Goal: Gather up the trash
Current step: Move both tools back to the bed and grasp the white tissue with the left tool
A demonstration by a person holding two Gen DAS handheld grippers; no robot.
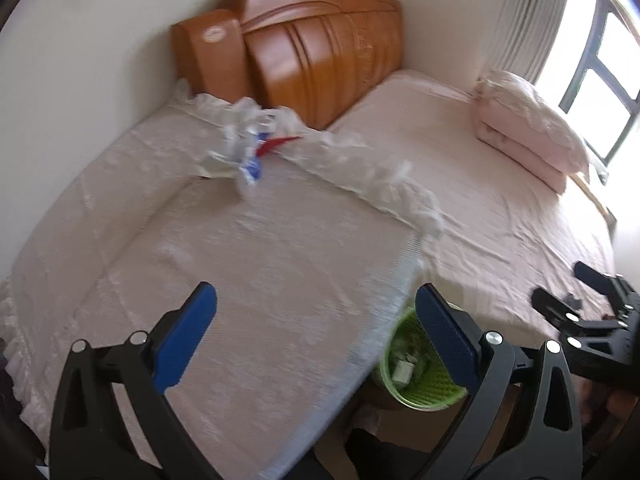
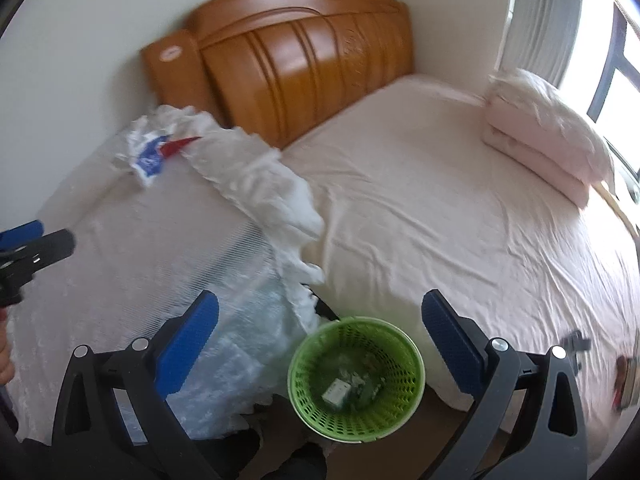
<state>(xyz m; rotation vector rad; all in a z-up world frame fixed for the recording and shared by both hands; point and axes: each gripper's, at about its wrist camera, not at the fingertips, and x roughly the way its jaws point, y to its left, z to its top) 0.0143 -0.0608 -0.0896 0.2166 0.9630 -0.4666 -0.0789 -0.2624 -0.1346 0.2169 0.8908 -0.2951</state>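
A crumpled clear wrapper with red and blue print [image 1: 256,148] [image 2: 156,152] lies at the far side of a low surface under a white lace cloth [image 1: 240,260]. A green mesh basket [image 2: 356,376] [image 1: 416,380] stands on the floor between that surface and the bed, with small scraps and a white box in it. My left gripper [image 1: 316,304] [image 2: 44,236] hovers open over the lace cloth with nothing between its fingers. My right gripper [image 2: 320,308] [image 1: 560,284] is open and empty above the basket.
A bed with a pink sheet [image 2: 440,200] fills the right side, with a folded pink quilt [image 2: 548,132] by the window. An orange wooden headboard [image 2: 300,60] stands against the wall. Small dark items [image 2: 576,340] lie on the bed's near right.
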